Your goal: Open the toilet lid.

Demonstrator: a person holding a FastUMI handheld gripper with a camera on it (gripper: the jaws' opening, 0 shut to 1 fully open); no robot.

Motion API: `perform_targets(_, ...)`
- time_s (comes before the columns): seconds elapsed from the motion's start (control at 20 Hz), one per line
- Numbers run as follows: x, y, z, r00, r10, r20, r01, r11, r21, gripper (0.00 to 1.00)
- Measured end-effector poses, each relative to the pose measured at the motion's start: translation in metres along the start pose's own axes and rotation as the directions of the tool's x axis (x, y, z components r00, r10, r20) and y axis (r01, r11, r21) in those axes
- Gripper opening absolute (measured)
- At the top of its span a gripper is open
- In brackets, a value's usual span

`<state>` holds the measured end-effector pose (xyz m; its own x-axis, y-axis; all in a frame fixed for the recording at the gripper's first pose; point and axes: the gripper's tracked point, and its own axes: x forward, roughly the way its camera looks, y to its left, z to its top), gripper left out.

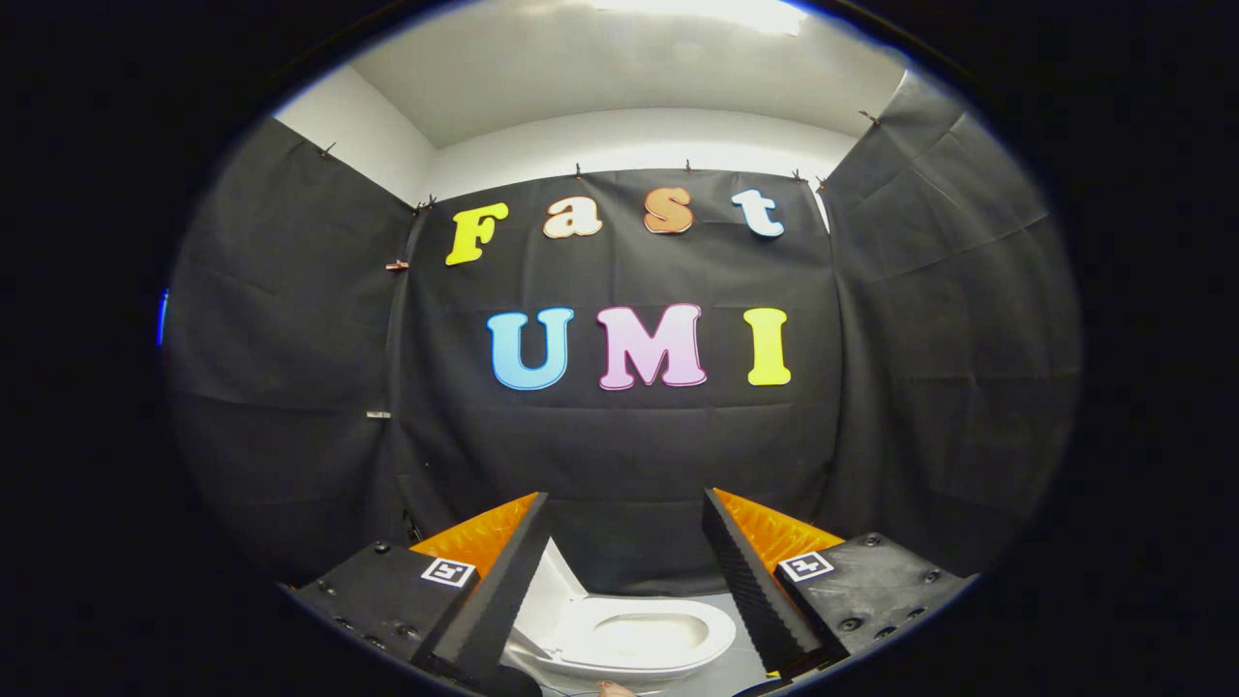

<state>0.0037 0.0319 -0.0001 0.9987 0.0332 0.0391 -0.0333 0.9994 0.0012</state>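
Fingers (624, 508) spread wide, empty — toilet (629, 639) below, lid (554, 590) raised

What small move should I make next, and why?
Probably just ease the gripper back and stop. The lid looks already raised, standing up beside the seat, and the bowl opening shows. The fingers are open with nothing between them, and the toilet lies beyond them.

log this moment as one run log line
gripper: open, holding nothing | toilet lid: raised, beside one finger | toilet seat: down, bowl exposed, below between fingers | contact: none
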Motion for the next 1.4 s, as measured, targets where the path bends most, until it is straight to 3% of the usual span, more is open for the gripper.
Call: perform_targets(1.4,-0.001,-0.0071,-0.0002,1.0,0.002,0.011,-0.002,1.0,-0.01,0.98)
